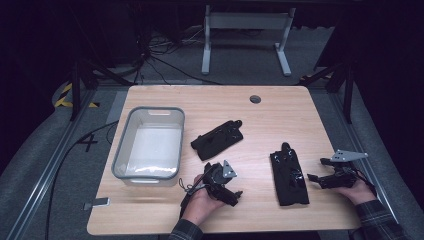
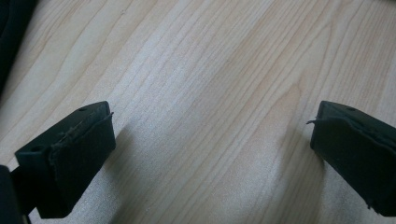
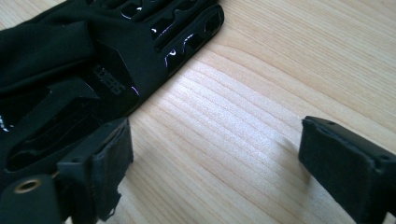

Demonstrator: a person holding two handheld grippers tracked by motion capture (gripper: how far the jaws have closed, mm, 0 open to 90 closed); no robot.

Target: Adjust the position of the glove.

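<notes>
Fingers (image 3: 336,158) of the right gripper (image 1: 320,177) stand wide and empty just right of the near glove (image 1: 289,175), the left gripper (image 1: 227,192) likewise wide over bare table (image 1: 260,125), so the next move likely calls for pinching that glove toward the bin (image 1: 150,142) at far left.

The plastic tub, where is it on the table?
In the high view the grey plastic tub sits on the wooden table's left side, just left of a black glove.

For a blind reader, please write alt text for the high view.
Two black gloves lie on a wooden table, beside a grey bin. A person's left gripper and right gripper rest near the gloves, holding nothing.
</notes>
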